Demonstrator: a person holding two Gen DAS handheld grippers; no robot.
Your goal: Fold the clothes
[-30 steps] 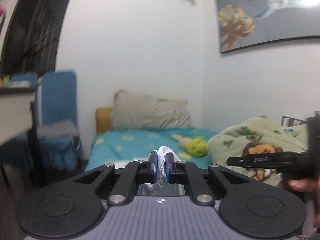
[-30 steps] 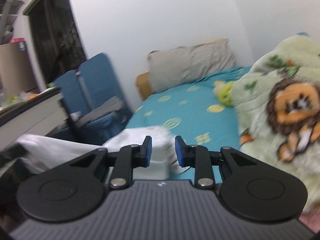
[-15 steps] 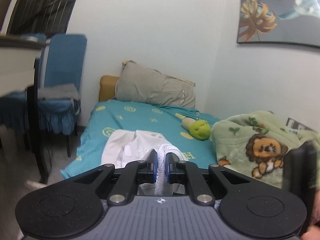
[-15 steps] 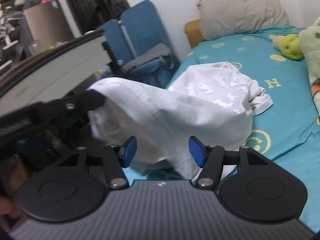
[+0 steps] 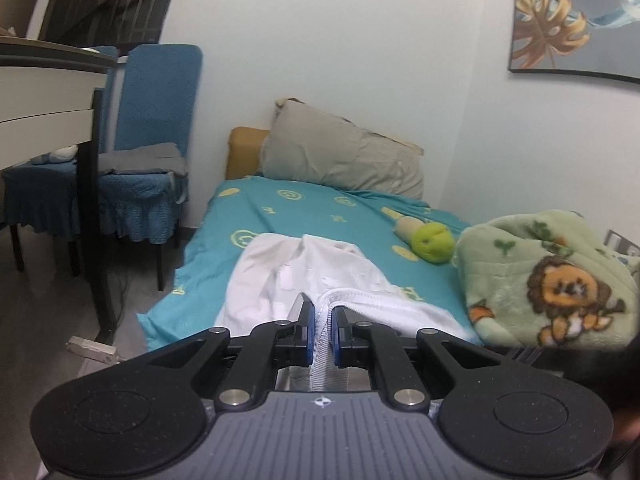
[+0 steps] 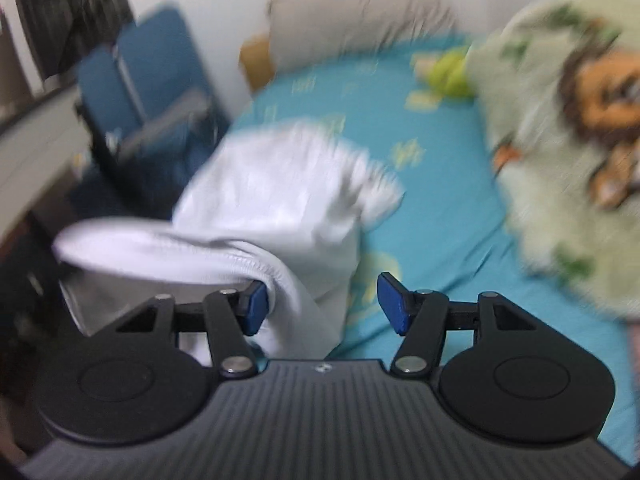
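Bed [image 5: 280,216] with teal sheet carries the work; the white garment [image 5: 296,280] lies on its near half, far part spread on the sheet, near hem lifted off it toward both cameras; a green lion blanket [image 5: 560,280] is heaped on the right side of the bed, apart from the garment; a grey pillow [image 5: 340,160] stands at the head and a green plush toy [image 5: 434,242] lies between pillow and blanket. Step in hand, as judged: laying the garment out ahead of the first fold, one hem corner held, the other just let go. Left gripper [image 5: 321,334] is pressed together on the ribbed white hem, cloth pinched between the blue pads. Right gripper [image 6: 324,306] stands spread; its jaws have just been opening; a fold of the garment [image 6: 276,216] hangs between them against the left pad, the right pad clear of it, so nothing is clamped. The right wrist view is blurred, so finer contact cannot be confirmed. Next move, as judged: the right gripper must find a fresh hem or corner and close on a single edge rather than a bunch, while the left keeps the hem taut and level. Writing: yellow motifs on the sheet include letter-like marks, not legible enough to record; no brand or label readable on garment, blanket or either gripper.
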